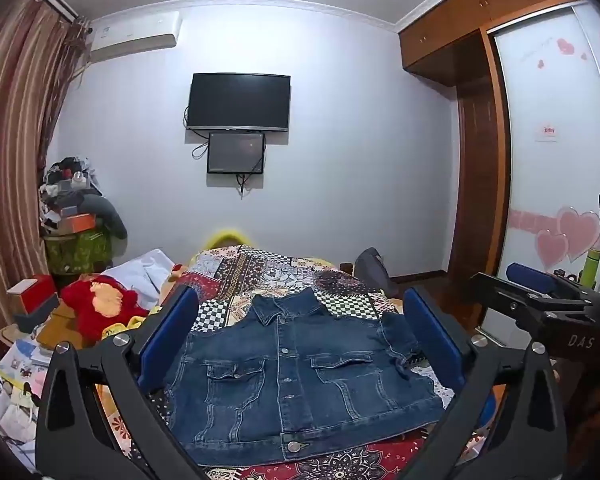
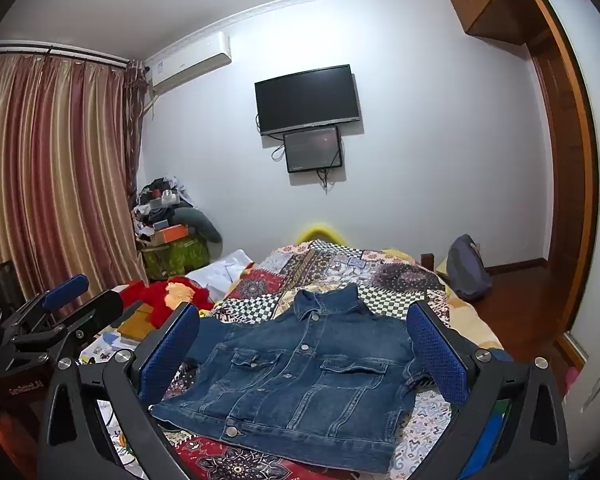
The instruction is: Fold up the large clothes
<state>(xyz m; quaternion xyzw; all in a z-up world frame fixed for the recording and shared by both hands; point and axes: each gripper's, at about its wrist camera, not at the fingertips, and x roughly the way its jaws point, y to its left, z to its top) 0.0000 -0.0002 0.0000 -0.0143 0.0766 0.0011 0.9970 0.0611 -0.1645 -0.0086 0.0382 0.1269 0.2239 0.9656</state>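
Observation:
A dark blue denim jacket (image 1: 296, 376) lies flat, front up and buttoned, collar away from me, on the patchwork bedspread (image 1: 260, 272); its sleeves look folded in. It also shows in the right wrist view (image 2: 300, 376). My left gripper (image 1: 300, 344) is open and empty, held above the jacket's near part, with its blue pads (image 1: 168, 336) on either side. My right gripper (image 2: 300, 352) is open and empty, likewise above the jacket. Each gripper shows at the edge of the other's view: the right gripper (image 1: 540, 296) and the left gripper (image 2: 68, 304).
A red plush toy (image 1: 100, 308) and white cloth (image 1: 140, 276) lie at the bed's left, with papers and boxes (image 1: 32, 304) beside. A grey backpack (image 2: 468, 268) stands on the floor to the right. A wardrobe (image 1: 560, 160) lines the right wall; curtains (image 2: 52, 168) hang left.

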